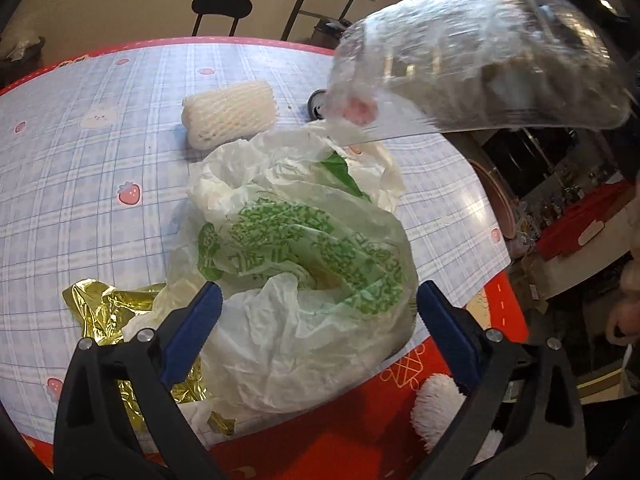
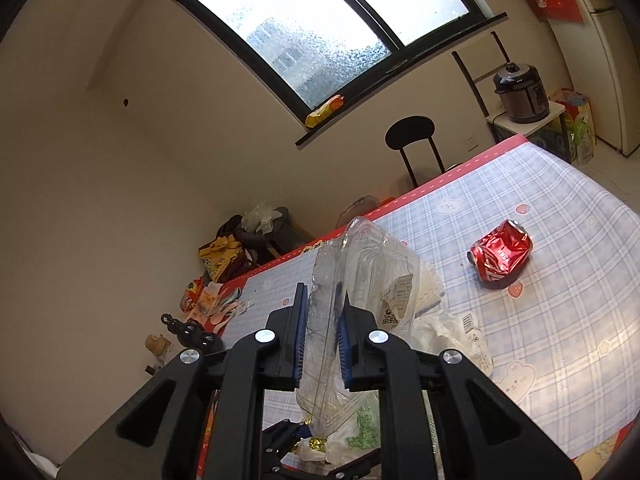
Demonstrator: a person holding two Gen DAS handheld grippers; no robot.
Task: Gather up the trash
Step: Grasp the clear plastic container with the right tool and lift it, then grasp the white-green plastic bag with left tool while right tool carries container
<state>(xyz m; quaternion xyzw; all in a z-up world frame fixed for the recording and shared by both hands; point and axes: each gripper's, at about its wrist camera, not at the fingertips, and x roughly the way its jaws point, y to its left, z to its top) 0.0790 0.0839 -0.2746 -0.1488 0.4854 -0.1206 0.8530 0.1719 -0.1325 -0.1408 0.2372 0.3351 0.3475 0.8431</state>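
Note:
A white plastic bag with green print (image 1: 296,256) lies open on the checked tablecloth (image 1: 100,152). My left gripper (image 1: 318,306) is open, its blue pads on either side of the bag's near end. My right gripper (image 2: 323,320) is shut on a clear plastic clamshell container (image 2: 368,276) and holds it in the air; in the left wrist view the container (image 1: 472,60) hangs above and behind the bag's mouth. A white foam fruit net (image 1: 230,114), crumpled gold foil (image 1: 108,308) and a crushed red can (image 2: 502,254) lie on the table.
The table's red border (image 1: 340,420) runs close below my left gripper. A black chair (image 2: 412,140) stands at the far side. A rice cooker (image 2: 520,92) sits on a small stand beyond the table. Bags and clutter (image 2: 240,248) lie on the floor by the wall.

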